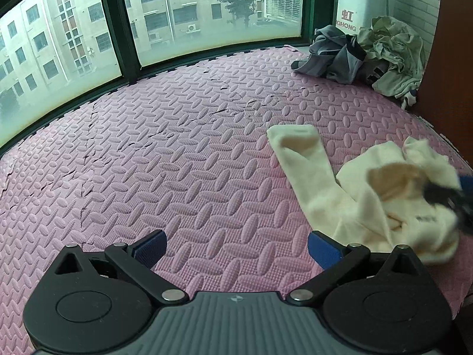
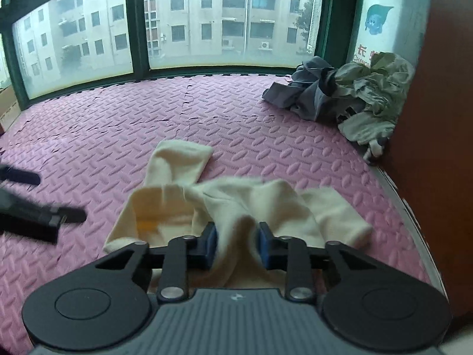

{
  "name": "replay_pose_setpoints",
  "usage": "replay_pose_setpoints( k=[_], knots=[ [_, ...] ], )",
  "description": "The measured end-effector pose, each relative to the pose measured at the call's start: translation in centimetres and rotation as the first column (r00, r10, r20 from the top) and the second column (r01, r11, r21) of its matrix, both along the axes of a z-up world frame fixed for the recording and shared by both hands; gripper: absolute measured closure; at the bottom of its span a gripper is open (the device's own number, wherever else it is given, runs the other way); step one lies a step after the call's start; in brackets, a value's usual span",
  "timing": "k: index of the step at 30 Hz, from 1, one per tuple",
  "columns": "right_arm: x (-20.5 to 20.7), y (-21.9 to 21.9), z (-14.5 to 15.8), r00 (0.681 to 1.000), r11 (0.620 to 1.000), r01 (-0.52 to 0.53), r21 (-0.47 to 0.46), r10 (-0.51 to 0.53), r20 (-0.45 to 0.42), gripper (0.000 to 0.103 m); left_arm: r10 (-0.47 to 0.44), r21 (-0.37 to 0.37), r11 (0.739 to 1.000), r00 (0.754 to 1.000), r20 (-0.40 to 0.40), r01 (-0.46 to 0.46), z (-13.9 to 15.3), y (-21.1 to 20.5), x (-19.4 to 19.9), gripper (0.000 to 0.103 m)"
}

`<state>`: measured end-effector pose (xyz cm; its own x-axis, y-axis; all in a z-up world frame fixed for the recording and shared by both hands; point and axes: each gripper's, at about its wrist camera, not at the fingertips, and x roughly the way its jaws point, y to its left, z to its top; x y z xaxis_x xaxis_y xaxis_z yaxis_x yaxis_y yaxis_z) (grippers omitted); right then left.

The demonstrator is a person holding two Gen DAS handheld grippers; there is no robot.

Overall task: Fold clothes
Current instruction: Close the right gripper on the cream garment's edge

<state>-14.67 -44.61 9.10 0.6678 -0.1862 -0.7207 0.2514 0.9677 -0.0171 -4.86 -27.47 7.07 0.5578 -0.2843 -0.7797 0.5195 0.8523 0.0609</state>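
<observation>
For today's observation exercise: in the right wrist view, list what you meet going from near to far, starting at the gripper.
right gripper with cloth between its pads → cream garment → bare pink mat → pile of grey and greenish clothes → window.

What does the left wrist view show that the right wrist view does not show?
Only the left wrist view: the left claw open over bare pink mat, nothing between its pads.

Only the right wrist view: the right claw with a fold of the cream garment between its pads.

Both: the cream garment, the mat, the pile of unfolded clothes and the windows.
</observation>
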Motion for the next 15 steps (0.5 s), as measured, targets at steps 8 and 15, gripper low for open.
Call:
replay_pose_setpoints(
  k=[8, 15],
  knots=[
    [-5.8, 1.4, -0.2, 1.000, 1.000, 0.005, 0.022, -0.004, -0.014, 0.084, -0.015, -0.018, 1.000, 1.000, -0.001, 0.015, 0.1, -1.2, 0.8, 0.000],
    [-7.8, 2.6, 0.5, 0.999, 1.000, -0.015, -0.022, 0.015, -0.031, 0.083, -0.007, -0.023, 1.000, 1.000, -0.001, 0.007, -0.1, -3.4, 2.6, 0.000]
  ],
)
